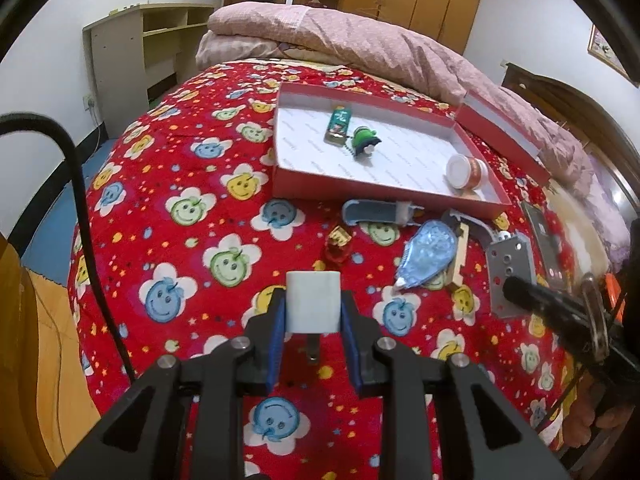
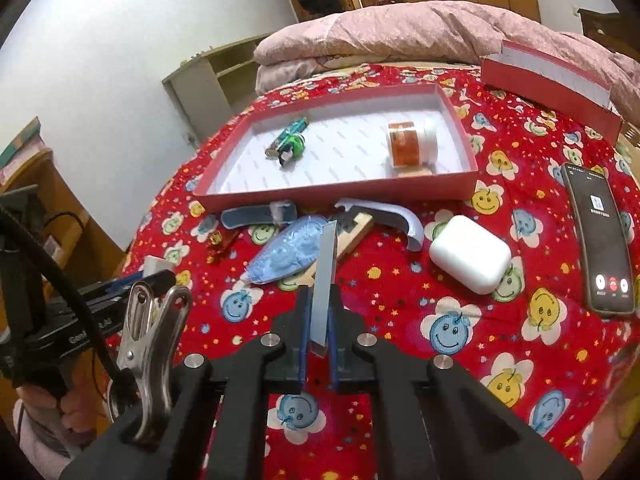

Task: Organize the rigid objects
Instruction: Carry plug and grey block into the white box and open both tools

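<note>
The left gripper (image 1: 313, 320) is clamping a white plug adapter (image 1: 313, 306) between its blue pads, with the metal prongs pointing back toward the camera and the block sticking out ahead of the fingertips. Just beyond it a small red and gold trinket (image 1: 337, 246) is lying on the red smiley-flower bedspread (image 1: 180, 208), and farther ahead the red tray (image 1: 360, 190) is sitting open, holding a green stick (image 1: 338, 124), a green keychain figure (image 1: 365, 140) and, toward its right corner, a white jar (image 1: 466, 170) on its side. Between gripper and tray, a blue-grey strip (image 1: 376, 212) is lying along the tray's near wall; ahead and to the right of the fingers a blue correction tape dispenser (image 1: 426, 256) is resting against a wooden piece (image 1: 460, 258). At the right edge the other gripper is holding a grey perforated metal plate (image 1: 510, 270). In the right wrist view the right gripper (image 2: 322, 320) is pinching that plate (image 2: 326, 280) edge-on, its jaws narrow and tight on it, the plate rising straight out ahead of the fingertips. The dispenser (image 2: 288, 254) is lying just beyond the plate's left side, with the tray (image 2: 340, 190) well ahead. Ahead to the right a white earbud case (image 2: 470, 260) is resting on the bedspread, and far right a black phone (image 2: 600, 240) is lying face up with its screen lit.
</note>
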Demonstrator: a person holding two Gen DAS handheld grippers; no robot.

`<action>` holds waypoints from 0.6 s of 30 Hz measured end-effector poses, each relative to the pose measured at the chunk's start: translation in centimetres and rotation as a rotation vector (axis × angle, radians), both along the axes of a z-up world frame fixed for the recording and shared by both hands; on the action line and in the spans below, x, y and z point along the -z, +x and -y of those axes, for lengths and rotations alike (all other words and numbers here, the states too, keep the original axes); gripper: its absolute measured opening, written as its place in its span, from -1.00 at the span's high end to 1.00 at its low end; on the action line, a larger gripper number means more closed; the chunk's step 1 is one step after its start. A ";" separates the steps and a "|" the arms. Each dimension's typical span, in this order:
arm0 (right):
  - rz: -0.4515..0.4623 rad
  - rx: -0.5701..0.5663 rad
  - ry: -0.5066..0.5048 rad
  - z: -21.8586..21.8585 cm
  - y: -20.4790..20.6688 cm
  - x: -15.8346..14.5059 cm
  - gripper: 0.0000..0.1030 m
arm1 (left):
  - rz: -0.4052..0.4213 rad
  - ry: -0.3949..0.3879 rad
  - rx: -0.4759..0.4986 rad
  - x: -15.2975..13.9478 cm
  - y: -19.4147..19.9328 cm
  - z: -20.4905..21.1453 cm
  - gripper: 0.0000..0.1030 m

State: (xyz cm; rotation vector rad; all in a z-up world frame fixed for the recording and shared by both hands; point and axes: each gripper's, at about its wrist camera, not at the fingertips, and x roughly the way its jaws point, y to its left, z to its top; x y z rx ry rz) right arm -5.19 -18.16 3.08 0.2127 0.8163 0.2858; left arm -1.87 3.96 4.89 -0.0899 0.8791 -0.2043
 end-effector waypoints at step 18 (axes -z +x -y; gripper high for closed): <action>0.068 -0.034 -0.011 1.3 3.6 -4.3 0.83 | 0.076 0.028 0.054 -4.7 7.0 3.8 0.48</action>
